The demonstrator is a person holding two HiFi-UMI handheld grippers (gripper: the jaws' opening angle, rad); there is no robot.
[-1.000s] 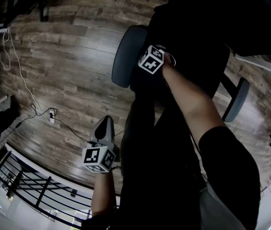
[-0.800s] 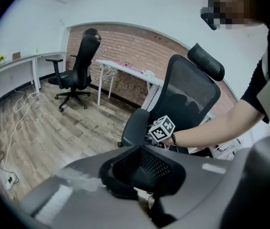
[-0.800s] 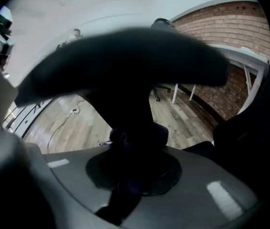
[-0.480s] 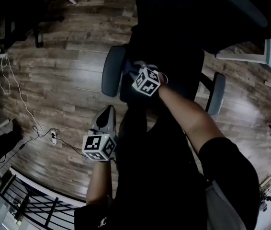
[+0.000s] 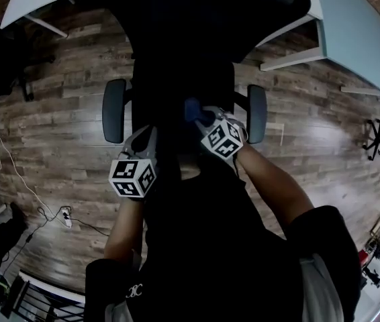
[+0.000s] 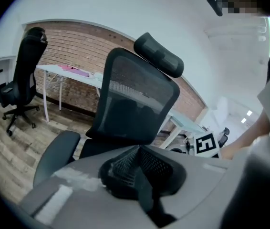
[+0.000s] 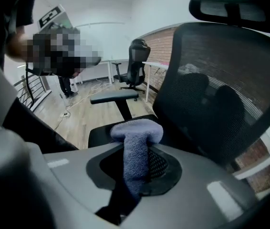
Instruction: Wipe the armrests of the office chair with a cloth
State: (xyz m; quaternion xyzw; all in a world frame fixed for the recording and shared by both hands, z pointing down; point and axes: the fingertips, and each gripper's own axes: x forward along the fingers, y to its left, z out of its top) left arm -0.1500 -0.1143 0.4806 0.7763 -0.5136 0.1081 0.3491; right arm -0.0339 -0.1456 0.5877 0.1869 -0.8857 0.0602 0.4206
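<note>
The black office chair's mesh back (image 5: 190, 19) is straight ahead, with its grey armrests at left (image 5: 114, 111) and right (image 5: 257, 113). My right gripper (image 5: 202, 118) is over the seat, near the right armrest, shut on a blue-grey cloth (image 5: 193, 109). The cloth (image 7: 137, 144) stands up folded between the shut jaws of the right gripper (image 7: 137, 165), with one armrest (image 7: 113, 98) beyond it. Below the left armrest, my left gripper (image 5: 146, 141) is shut on nothing. Ahead of the left gripper (image 6: 137, 168) rise the chair back (image 6: 135, 104) and an armrest (image 6: 56, 154).
White desks stand behind the chair (image 5: 351, 32) on the wooden floor (image 5: 56, 146). A second black office chair (image 6: 23, 80) stands by a desk at the brick wall. Cables (image 5: 2, 159) trail on the floor at left, and a railing (image 5: 35, 300) runs at the bottom left.
The view has swung until the chair is face on with an armrest at each side. Both grippers have come to the middle over the seat. The right one still holds the cloth.
</note>
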